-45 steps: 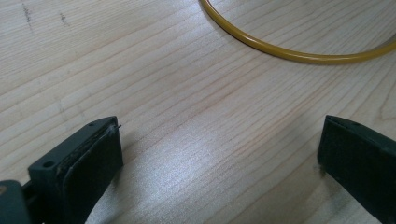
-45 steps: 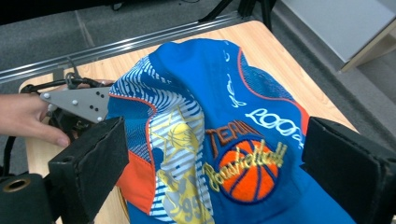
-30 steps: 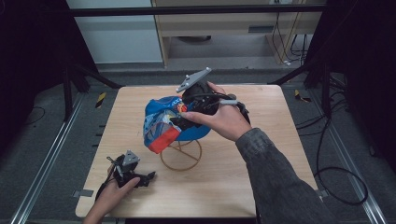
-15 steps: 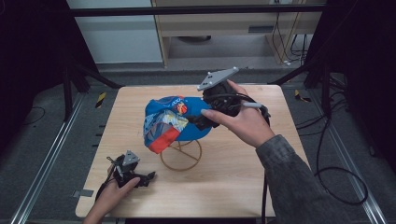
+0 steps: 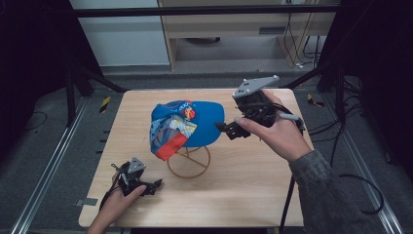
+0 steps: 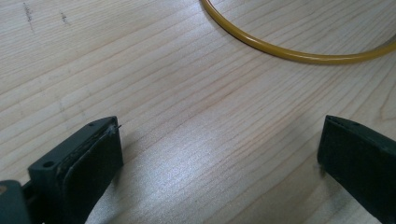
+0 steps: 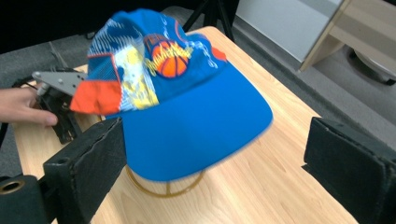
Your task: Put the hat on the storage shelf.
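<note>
1. Jaws of the right gripper (image 5: pixel 233 130) gape wide and empty beside the cap's (image 5: pixel 187 126) brim.
2. Left gripper (image 5: pixel 146 187), also wide open, rests near the tabletop's (image 5: pixel 253 185) front left corner.
3. Cap sits on a wire stand (image 5: pixel 189 163) mid-table.

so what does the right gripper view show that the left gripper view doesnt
Right gripper view alone: the blue cap with its basketball print, perched on the stand, with the right gripper open in front of its brim, plus the left gripper and the hand holding it farther off. Left gripper view alone: the left gripper's own jaws spread wide just above bare table. Both: the wooden table and part of the yellow wire stand.
</note>
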`<state>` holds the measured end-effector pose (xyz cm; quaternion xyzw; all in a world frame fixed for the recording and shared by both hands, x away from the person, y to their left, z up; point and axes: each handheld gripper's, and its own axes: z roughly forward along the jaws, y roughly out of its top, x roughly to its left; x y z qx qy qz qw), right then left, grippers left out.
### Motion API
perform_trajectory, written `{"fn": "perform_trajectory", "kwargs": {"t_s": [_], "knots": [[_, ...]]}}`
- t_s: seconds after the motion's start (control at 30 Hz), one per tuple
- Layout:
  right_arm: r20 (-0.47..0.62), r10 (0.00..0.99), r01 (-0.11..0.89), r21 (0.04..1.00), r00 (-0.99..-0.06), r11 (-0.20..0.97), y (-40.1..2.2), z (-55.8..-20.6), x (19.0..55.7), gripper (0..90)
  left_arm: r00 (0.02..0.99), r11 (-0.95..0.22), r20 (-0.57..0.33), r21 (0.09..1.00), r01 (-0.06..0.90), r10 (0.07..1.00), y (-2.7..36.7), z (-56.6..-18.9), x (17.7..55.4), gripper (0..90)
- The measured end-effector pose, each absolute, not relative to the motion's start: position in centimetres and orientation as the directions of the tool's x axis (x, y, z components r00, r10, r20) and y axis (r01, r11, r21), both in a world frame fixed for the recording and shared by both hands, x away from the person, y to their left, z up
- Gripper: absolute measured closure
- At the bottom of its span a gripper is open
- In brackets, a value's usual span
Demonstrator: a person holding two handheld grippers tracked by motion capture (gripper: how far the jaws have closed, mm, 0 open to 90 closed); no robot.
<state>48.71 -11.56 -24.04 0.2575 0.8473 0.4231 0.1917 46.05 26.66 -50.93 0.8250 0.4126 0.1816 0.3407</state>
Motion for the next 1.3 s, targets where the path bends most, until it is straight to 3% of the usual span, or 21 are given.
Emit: {"fn": "perform_trajectory", "kwargs": {"t_s": [0.63, 1.3], "knots": [[-0.100, 0.667, 0.332, 0.807, -0.738, 0.489, -17.6, -28.8, 47.8, 9.9, 0.596, -0.432, 0.019, 0.708, 0.558, 0.802, 26.7, -50.9, 46.0, 0.0], [-0.111, 0.705, 0.374, 0.784, -0.701, 0.495, -20.0, -34.5, 47.3, 9.7, 0.597, -0.432, 0.019, 0.708, 0.558, 0.802, 26.7, -50.9, 46.0, 0.0]]}}
